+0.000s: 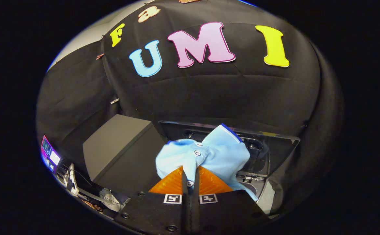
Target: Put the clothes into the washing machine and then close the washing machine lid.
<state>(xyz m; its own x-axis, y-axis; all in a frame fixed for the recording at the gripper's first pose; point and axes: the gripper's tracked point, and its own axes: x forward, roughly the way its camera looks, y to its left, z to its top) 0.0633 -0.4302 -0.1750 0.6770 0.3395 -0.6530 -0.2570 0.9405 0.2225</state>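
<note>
Black cloth walls close off the booth behind and to both sides of the work area. Below the back wall stands the washing machine [268, 156], its lid [229, 129] raised against the cloth and its dark opening exposed beyond and slightly right of my fingers [190, 182]. A dark grey box [121, 153] sits just beside the machine on the left, and some cables and a small lit screen [50, 153] lie further left and lower.

My fingers are drawn almost fully together, with only a thin seam between them, and both press on a fold of the light blue shirt [209, 153]. A button of the placket sits right at the seam. The shirt bunches up ahead of the fingers, collar with darker blue trim uppermost, and hangs in front of the machine's opening. Whether its lower edge already touches the rim or the drum I cannot tell; the cloth hides that part.

Judgement: the loading step is in hand. The garment is carried and close to the opening but not yet released inside. The next move calls for bringing the fingers forward and down over the opening so the whole shirt clears the rim, then parting them. Trailing cloth over the edge would obstruct the lid, which is not yet closed.
</note>
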